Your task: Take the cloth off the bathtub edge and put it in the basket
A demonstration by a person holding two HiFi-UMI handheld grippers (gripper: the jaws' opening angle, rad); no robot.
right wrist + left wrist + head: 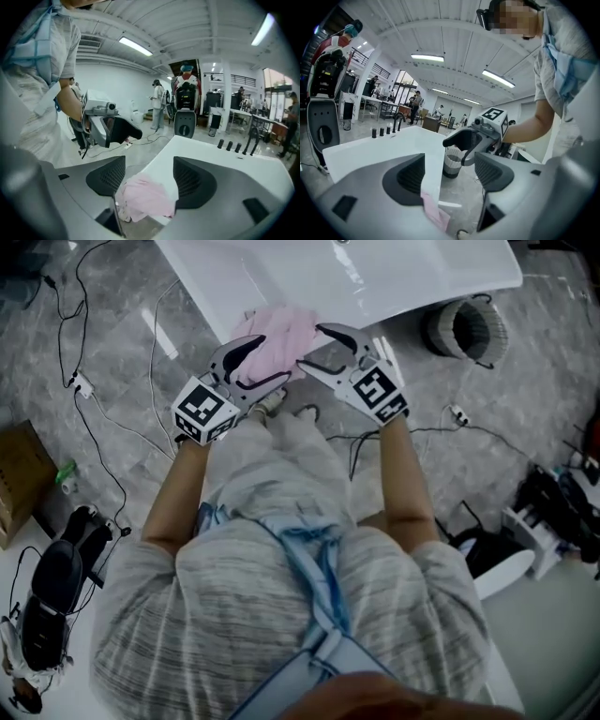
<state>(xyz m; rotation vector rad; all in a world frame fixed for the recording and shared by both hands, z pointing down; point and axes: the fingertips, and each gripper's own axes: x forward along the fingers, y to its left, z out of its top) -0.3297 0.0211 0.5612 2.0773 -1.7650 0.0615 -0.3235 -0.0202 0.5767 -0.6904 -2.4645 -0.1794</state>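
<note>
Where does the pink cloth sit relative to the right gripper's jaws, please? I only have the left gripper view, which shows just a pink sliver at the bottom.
Observer: In the right gripper view, the pink cloth lies bunched on the bathtub edge, between the open jaws of the right gripper, which are not pressing it.
Operator: Thank you. Is the left gripper at the cloth too?
Observer: Yes; the head view shows the left gripper open at the heap's left side, opposite the right one.
Operator: And which way is the basket?
Observer: In the head view the basket stands on the floor by the tub's right corner, on the right gripper's side.
</note>
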